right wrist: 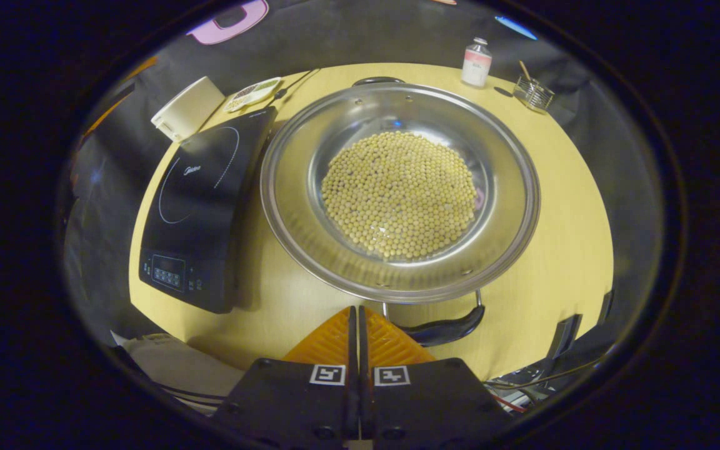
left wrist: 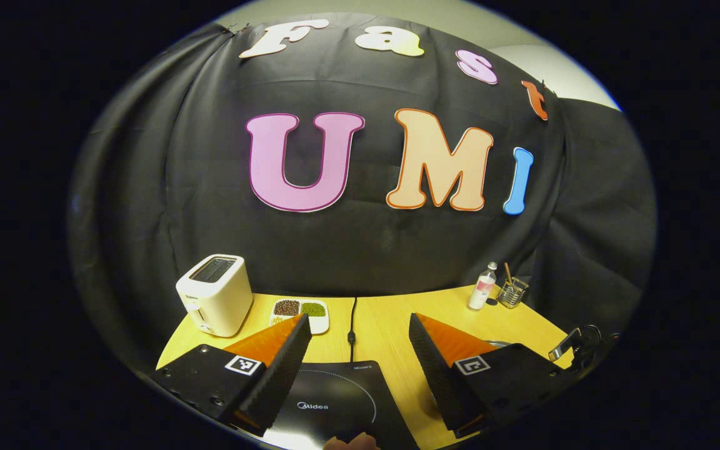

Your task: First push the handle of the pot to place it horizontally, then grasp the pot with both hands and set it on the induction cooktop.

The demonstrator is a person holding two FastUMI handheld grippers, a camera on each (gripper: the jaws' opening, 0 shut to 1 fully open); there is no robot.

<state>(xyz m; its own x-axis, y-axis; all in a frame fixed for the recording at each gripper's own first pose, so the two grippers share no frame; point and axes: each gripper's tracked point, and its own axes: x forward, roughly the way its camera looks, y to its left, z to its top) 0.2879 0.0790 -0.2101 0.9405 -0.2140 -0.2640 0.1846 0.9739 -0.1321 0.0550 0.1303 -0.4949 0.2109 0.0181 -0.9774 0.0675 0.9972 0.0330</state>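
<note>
Right gripper (right wrist: 355,319) clenched on nothing, hovering just near-left of the pot's near handle (right wrist: 444,330) | pot (right wrist: 399,187) of beans (right wrist: 399,195) directly ahead on the table (right wrist: 560,237), handles near and far | induction cooktop (right wrist: 200,200) just left of it | left gripper (left wrist: 356,350) released wide above the cooktop, holding nothing.

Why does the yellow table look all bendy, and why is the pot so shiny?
In the right gripper view the fisheye lens bows the yellow wooden table into a curve, and lamp glare glints off the shiny steel pot of pale beans. In the left gripper view the table's back edge also curves, and the black glass induction cooktop reflects light at its near edge.
</note>
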